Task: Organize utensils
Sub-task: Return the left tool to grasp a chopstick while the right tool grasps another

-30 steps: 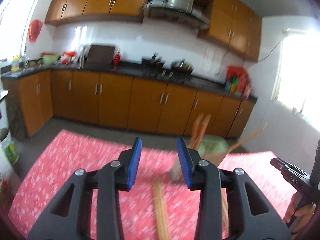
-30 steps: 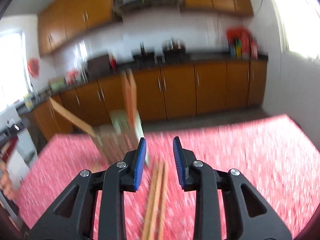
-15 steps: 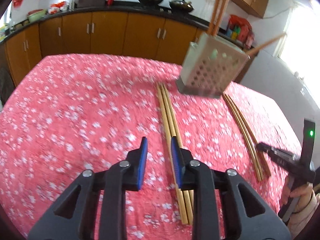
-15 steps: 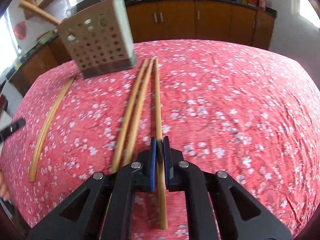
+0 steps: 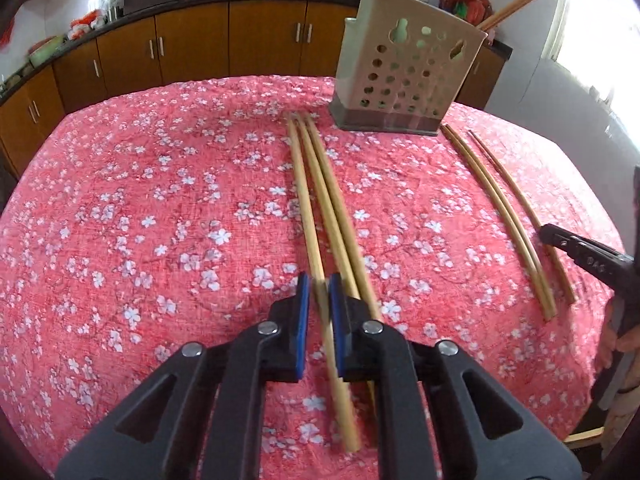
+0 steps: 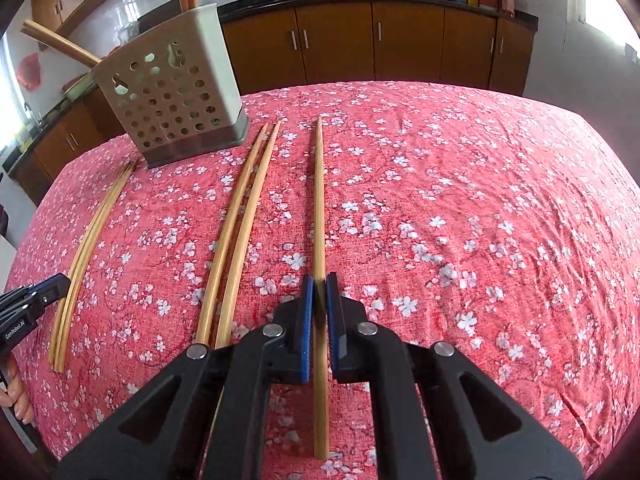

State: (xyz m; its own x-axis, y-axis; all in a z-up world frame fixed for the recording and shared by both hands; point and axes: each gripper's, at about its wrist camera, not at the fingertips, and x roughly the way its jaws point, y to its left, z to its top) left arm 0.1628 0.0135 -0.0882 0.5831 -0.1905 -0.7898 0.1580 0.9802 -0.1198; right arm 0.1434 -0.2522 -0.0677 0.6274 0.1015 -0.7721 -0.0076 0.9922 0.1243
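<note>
Left gripper (image 5: 319, 306): we clamp its pads on one chopstick (image 5: 306, 204) of three lying together.
Right gripper (image 6: 319, 306): we pinch a single chopstick (image 6: 319, 200), apart from a pair (image 6: 236, 232).
Holder (image 6: 172, 92): upright at the far end of the red floral cloth (image 6: 460, 208), chopsticks inside.

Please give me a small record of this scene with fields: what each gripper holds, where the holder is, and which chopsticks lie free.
surface: red flowered tablecloth
holder: perforated beige holder, upright at the far side, some chopsticks already inside
left gripper: closed around the left chopstick of a group of three
right gripper: shut on the single chopstick
free: pair of chopsticks left of the single one
</note>
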